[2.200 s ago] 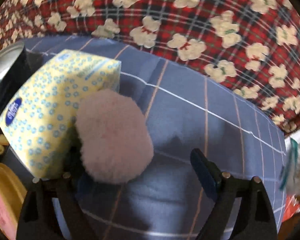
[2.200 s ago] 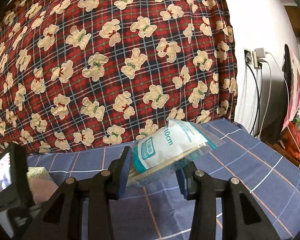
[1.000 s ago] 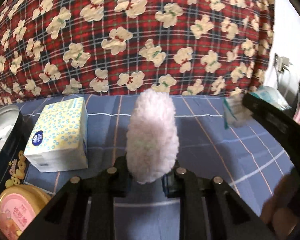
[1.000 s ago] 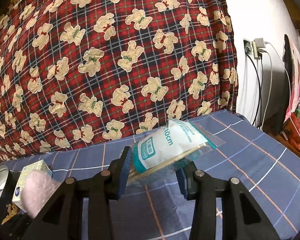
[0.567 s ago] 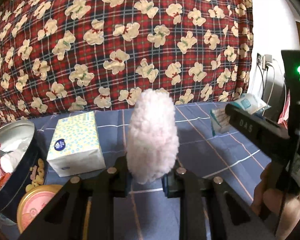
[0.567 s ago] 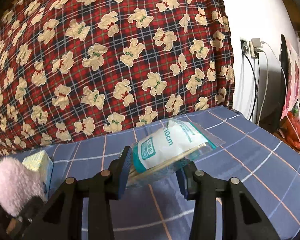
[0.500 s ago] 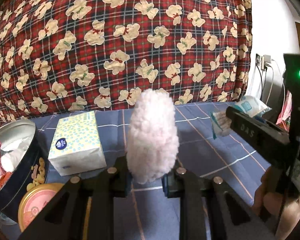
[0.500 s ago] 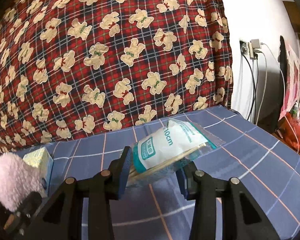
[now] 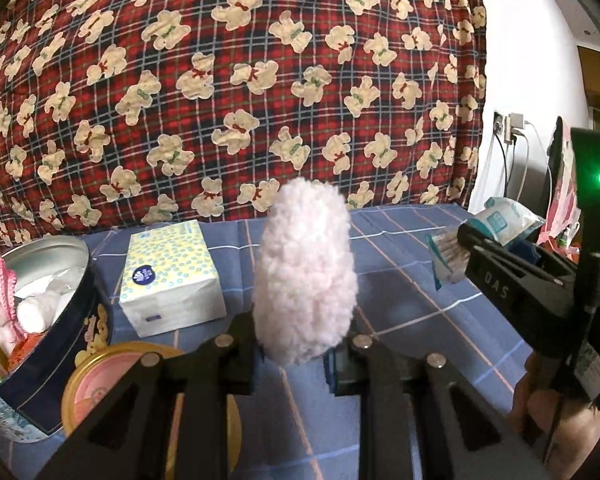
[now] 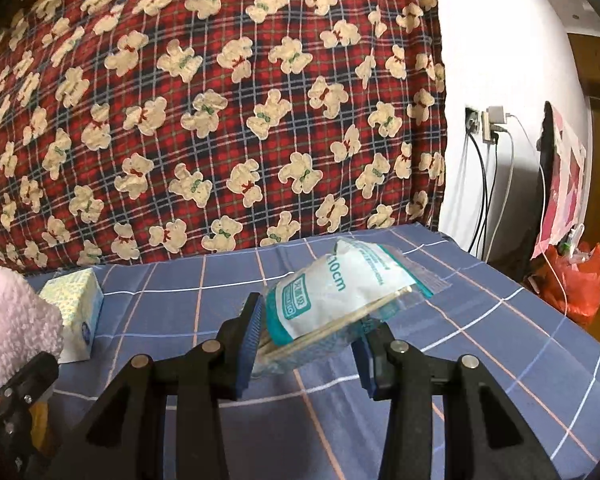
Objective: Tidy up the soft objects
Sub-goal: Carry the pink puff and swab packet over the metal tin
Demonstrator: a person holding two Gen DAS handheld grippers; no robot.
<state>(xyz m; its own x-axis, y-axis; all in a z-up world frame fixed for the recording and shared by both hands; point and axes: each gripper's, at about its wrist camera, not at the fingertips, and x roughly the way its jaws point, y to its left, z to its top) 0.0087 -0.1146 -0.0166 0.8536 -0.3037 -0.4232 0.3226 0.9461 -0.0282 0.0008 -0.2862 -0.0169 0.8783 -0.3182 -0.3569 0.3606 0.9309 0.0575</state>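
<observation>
1. Currently the left tongs (image 9: 300, 354) pinch a pink fluffy pouf (image 9: 305, 272), raised right of the round tin (image 9: 66, 322).
2. Right tongs (image 10: 310, 344) clamp a cotton swab packet (image 10: 340, 292), farther right of the tin.
3. Judgement: carry each over the tin's rim, lower, then release gently.

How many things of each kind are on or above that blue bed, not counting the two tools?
Pink fluffy puff: 1
Tissue pack: 1
Swab bag: 1
Open tin: 1
Round lid: 1
Total: 5
</observation>
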